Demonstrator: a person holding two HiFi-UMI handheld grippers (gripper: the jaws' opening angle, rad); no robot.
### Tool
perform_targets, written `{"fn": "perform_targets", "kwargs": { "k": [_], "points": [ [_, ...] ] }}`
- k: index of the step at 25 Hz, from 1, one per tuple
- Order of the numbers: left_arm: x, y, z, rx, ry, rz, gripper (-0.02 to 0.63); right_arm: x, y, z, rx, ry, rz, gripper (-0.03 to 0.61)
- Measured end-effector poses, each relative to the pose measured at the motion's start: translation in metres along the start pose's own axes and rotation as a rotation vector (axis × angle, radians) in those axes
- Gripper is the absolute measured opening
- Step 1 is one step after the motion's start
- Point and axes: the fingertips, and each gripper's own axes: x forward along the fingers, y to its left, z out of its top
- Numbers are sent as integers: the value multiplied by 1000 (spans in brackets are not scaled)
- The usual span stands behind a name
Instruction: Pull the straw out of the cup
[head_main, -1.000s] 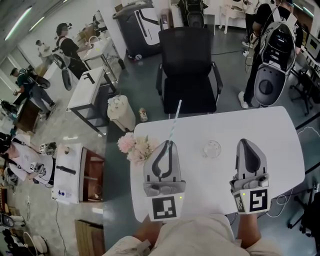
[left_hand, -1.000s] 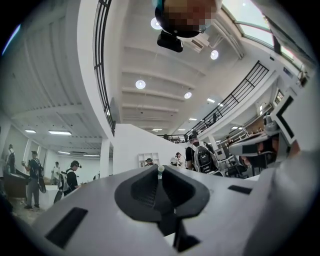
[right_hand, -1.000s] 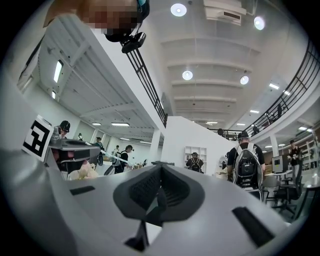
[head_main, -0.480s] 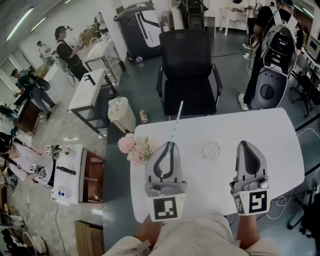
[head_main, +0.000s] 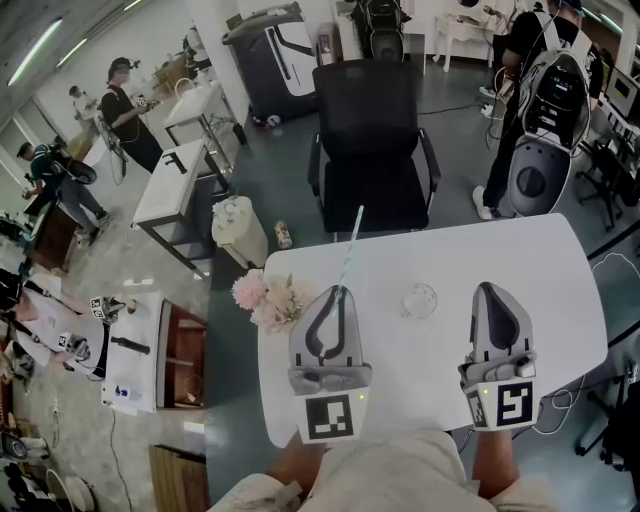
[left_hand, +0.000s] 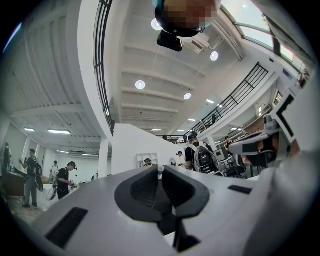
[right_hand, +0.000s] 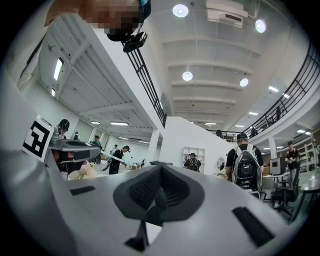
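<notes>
The left gripper (head_main: 337, 290) has its jaws pressed together on the near end of the straw (head_main: 350, 248), which is out of the cup (head_main: 420, 300) and in the air above the table (head_main: 520, 260). In the head view the straw's long axis runs away from the person, leaning slightly right. Its free end points past the table's far edge toward the black chair (head_main: 372, 140). In the left gripper view only its pale round tip (left_hand: 160, 170) shows between the dark pads (seen nearly end on). The clear cup stands upright on the table between the two grippers, well apart from the straw. The right gripper (head_main: 492, 288) has its jaws closed with nothing between them. A bunch of flowers (head_main: 268, 298) sits at the table's left edge.
</notes>
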Motion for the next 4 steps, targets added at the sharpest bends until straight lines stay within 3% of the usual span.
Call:
{"fn": "perform_targets", "kwargs": {
  "k": [4],
  "points": [
    [2,0,-1,-9,2,-2,25,1,0,0,-2,3,-3,2]
  ]
}}
